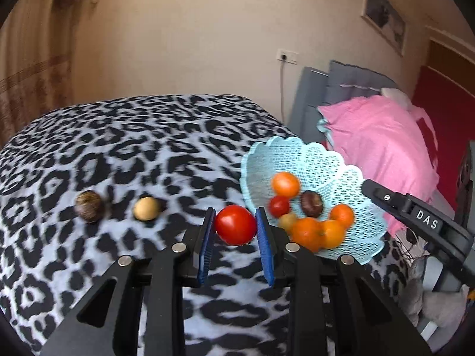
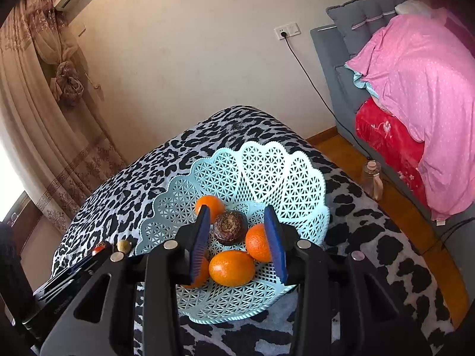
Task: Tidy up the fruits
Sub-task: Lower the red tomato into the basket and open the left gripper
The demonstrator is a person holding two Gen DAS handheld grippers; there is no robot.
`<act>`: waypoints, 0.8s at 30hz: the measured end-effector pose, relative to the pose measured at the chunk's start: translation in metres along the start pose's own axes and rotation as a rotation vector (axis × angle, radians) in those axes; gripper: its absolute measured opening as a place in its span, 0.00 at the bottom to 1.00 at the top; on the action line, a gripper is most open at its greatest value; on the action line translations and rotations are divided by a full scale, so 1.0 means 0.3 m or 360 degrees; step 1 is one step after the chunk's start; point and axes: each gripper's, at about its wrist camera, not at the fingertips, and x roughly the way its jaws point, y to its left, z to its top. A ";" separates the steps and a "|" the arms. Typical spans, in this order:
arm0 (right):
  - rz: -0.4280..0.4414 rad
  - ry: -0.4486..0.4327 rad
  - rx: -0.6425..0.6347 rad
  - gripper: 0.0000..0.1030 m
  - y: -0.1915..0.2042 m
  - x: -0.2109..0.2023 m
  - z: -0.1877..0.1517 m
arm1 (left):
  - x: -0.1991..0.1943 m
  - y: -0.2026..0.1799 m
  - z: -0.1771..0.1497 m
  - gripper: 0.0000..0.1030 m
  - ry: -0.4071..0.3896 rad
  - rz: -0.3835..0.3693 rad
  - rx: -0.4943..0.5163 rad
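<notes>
Basket [image 2: 267, 172]: pale blue openwork plastic, matt. Tomato [image 1: 235, 224]: smooth, glossy skin. Oranges [image 2: 231, 268]: finely pitted, slightly shiny peel. Dark fruit [image 2: 230, 227]: rough, dull rind. Worktop [image 1: 133, 148]: covered in soft leopard-print cloth. Left tool [image 1: 236, 237]: matt black plastic, ribbed blue pads [image 1: 264, 243], bright metal pins.

Both grippers were black plastic. The left gripper [image 1: 236, 228] wore ribbed blue pads [image 1: 265, 249] and silver screws [image 1: 179, 247]. The right gripper [image 2: 237, 237] was marked "DAS".
</notes>
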 end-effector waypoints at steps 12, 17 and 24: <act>-0.0007 0.0000 0.0043 0.38 -0.013 0.000 0.002 | 0.091 -0.080 0.033 0.52 0.0057 -0.0164 0.0013; -0.0011 -0.0003 0.0060 0.38 -0.021 0.000 0.004 | 0.071 -0.044 0.033 0.62 0.0011 -0.0158 -0.0036; -0.0010 -0.0017 0.0057 0.46 -0.014 -0.008 0.004 | 0.030 0.021 0.039 0.68 -0.0024 -0.0069 -0.0075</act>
